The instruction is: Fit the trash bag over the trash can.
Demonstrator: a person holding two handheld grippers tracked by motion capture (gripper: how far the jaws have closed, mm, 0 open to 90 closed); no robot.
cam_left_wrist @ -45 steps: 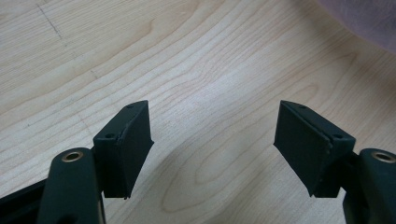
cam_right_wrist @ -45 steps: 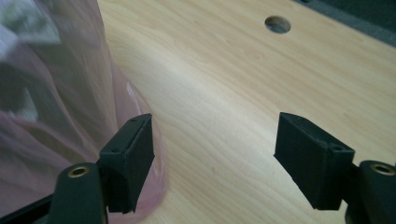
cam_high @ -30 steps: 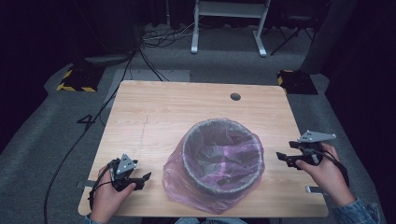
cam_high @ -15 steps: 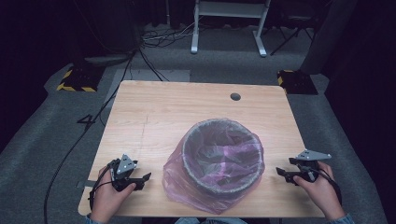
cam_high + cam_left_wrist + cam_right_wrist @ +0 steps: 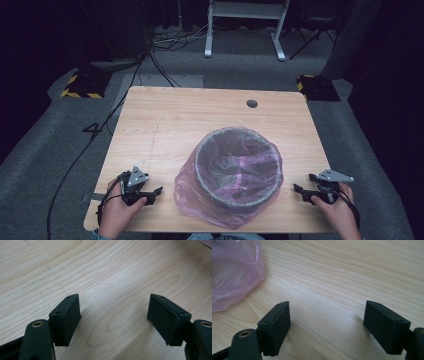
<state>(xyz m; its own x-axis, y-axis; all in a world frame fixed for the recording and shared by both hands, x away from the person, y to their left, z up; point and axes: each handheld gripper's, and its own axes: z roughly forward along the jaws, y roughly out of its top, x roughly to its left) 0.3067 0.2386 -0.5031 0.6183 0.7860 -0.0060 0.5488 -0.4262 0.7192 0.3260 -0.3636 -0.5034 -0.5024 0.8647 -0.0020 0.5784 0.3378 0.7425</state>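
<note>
A grey round bin (image 5: pixel 218 194) lined with a pink plastic bag (image 5: pixel 192 196) stands at the front middle of the wooden table (image 5: pixel 190 120); the bag spills over the rim and onto the tabletop. My left gripper (image 5: pixel 156 195) rests low at the front left, open, with bare wood between its jaws (image 5: pixel 113 315). My right gripper (image 5: pixel 301 183) sits low at the front right, a little apart from the bag. It is open (image 5: pixel 327 320); its jaws have just been opening, and nothing is between them. The bag's edge (image 5: pixel 234 272) lies to the left of it.
A dark round hole (image 5: pixel 252 103) marks the table's far right part. Cables (image 5: pixel 75 165) trail over the grey floor at the left. A white frame's legs (image 5: pixel 245 30) stand beyond the table, with yellow-black striped blocks (image 5: pixel 80 89) near its far corners.
My right gripper has come down from beside the bin's rim to just above the tabletop near the front right edge. The left gripper and the bin have not moved.
</note>
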